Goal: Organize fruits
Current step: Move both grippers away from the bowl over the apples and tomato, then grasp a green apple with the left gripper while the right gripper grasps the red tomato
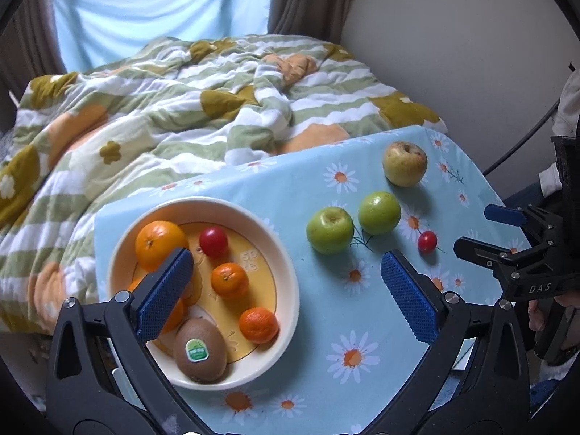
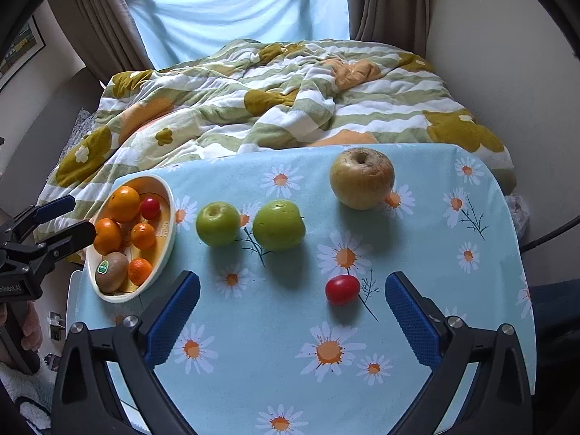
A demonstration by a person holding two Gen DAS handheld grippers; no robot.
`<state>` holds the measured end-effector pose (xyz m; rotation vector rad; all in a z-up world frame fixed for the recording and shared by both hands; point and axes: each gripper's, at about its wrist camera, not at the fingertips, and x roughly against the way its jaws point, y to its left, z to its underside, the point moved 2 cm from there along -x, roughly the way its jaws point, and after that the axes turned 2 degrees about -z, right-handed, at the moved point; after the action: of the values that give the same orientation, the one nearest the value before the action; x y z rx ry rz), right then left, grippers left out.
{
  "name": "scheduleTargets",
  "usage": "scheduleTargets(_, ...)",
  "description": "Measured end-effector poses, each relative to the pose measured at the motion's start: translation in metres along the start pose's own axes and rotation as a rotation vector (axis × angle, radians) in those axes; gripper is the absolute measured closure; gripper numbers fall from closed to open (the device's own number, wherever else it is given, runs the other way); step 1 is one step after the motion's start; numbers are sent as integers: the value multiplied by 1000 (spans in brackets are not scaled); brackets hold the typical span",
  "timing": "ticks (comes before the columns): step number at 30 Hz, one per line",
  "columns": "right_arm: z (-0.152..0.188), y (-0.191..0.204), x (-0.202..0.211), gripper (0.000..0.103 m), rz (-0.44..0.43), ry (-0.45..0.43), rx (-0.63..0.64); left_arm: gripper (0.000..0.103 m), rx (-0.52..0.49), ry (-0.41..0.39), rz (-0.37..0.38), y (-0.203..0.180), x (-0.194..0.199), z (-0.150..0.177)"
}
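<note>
Two green apples (image 2: pixel 250 224), a yellow apple (image 2: pixel 361 177) and a red tomato (image 2: pixel 342 289) sit on the table (image 2: pixel 417 253). Both grippers, left (image 1: pixel 286 290) and right (image 2: pixel 291 311), hang wide open, holding nothing, beside the fruit bowl (image 1: pixel 286 290).

Home bedroom: quilted bed (image 2: pixel 290 101), curtains (image 2: pixel 388 3)

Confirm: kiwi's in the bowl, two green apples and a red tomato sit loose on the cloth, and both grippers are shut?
Not quite: both grippers are open. The left wrist view shows the left gripper spread wide, the right wrist view the same for the right gripper. The kiwi, bowl, green apples and tomato are as stated.
</note>
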<state>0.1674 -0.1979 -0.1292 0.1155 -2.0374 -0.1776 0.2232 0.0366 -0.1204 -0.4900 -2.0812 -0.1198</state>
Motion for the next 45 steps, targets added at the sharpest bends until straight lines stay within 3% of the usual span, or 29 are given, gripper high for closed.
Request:
scheduleTargets(9,12,-24,-37,2,41,49,-12,0,-118,130,39,-38,-70,-15)
scheduleTargets(17,23,-32,-61,2,51,101,-22,16,-200,239,52,-56,-119,-14)
scheduleTargets(20,25,-35,-67,11,63,114,-14,23,-210,268,55,-57,-130,-13)
scheduleTargets(24,28,-40,-75,15,61,130,-33,25,-225,279,50,-60,-139,-12)
scheduleTargets(29,31,-42,-79,27,61,139,-44,44,-250,296,15,-58,-149,-10)
scheduleTargets(45,28,-37,-82,48,98,121,-4,44,-201,285,29,-61,-137,3)
